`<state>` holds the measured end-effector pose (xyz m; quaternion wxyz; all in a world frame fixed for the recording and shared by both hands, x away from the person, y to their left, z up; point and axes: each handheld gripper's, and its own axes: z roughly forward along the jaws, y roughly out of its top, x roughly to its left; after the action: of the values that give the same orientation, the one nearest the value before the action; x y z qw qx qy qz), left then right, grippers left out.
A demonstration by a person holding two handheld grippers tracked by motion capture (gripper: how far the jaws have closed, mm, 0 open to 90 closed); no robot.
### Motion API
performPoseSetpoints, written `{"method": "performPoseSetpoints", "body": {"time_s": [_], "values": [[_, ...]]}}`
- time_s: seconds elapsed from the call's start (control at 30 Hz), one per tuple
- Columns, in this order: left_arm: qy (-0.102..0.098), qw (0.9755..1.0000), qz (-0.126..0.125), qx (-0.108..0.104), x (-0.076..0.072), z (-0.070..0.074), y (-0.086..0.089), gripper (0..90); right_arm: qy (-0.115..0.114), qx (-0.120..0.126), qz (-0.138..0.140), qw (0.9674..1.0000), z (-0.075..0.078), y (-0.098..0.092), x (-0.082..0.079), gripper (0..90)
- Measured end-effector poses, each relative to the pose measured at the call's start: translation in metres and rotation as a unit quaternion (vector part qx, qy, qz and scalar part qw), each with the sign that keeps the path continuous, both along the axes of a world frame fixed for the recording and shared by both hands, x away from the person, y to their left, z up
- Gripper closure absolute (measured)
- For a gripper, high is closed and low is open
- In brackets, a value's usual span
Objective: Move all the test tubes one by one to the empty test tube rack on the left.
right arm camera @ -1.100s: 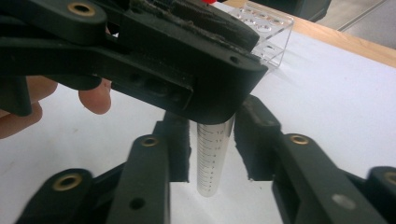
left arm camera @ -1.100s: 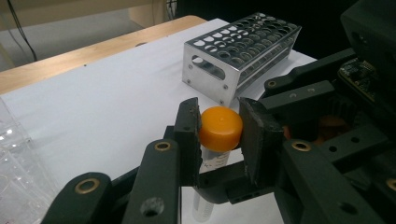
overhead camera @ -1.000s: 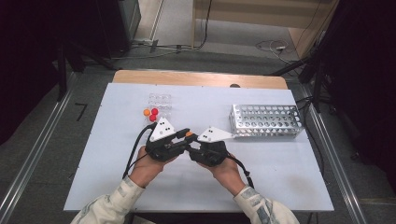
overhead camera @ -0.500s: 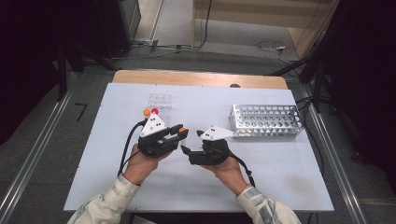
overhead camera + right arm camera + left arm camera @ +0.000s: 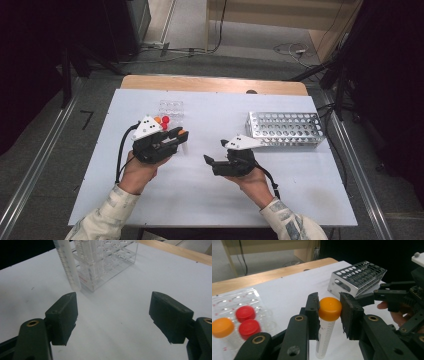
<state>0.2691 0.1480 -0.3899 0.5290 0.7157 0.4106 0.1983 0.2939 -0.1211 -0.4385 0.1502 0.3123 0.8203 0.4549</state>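
Two claws are held over the white surface [image 5: 200,200], one in each hand. The left claw [image 5: 329,312] is closed on a tube [image 5: 325,332], its pads pressed against the orange cap [image 5: 330,308]; the tube hangs upright below the cap, and whether its tip touches the surface cannot be told. In the high view the left claw [image 5: 179,137] is seen just in front of a clear rack [image 5: 171,109] at the far left of the surface, with the capped tube [image 5: 183,142] at its tip. In the left gripper view, two red-capped tubes [image 5: 245,313] and one orange-capped tube [image 5: 222,327] are seen standing in that clear rack [image 5: 237,298]. The right claw [image 5: 113,315] is open, its jaws set wide apart with nothing between them; they have just been opening. It is seen in the high view [image 5: 210,162] near the middle of the surface, well apart from the left claw and pointed towards it. A metal rack [image 5: 286,129] with rows of round holes is set at the far right of the surface, just beyond the right hand [image 5: 255,180]. In the right gripper view, the tube [image 5: 67,262] is seen ahead, upright beside the clear rack [image 5: 107,260].
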Motion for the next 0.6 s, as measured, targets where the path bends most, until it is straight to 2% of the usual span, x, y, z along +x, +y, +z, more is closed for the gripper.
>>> {"method": "performPoseSetpoints", "body": {"time_s": [0.3,0.4,0.6], "values": [[-0.010,0.9992,0.039,-0.003,-0.001,0.015,0.034,69.8,-0.003,-0.001,-0.021,0.9998,0.001,-0.020,0.000,22.0],[-0.019,0.9981,0.058,0.009,-0.001,0.019,0.044,69.9,-0.004,-0.002,-0.028,0.9996,0.002,-0.027,0.000,22.0],[-0.023,0.9961,0.085,0.000,0.003,0.020,0.057,69.9,-0.004,-0.002,-0.041,0.9991,0.002,-0.036,0.002,22.1]]}}
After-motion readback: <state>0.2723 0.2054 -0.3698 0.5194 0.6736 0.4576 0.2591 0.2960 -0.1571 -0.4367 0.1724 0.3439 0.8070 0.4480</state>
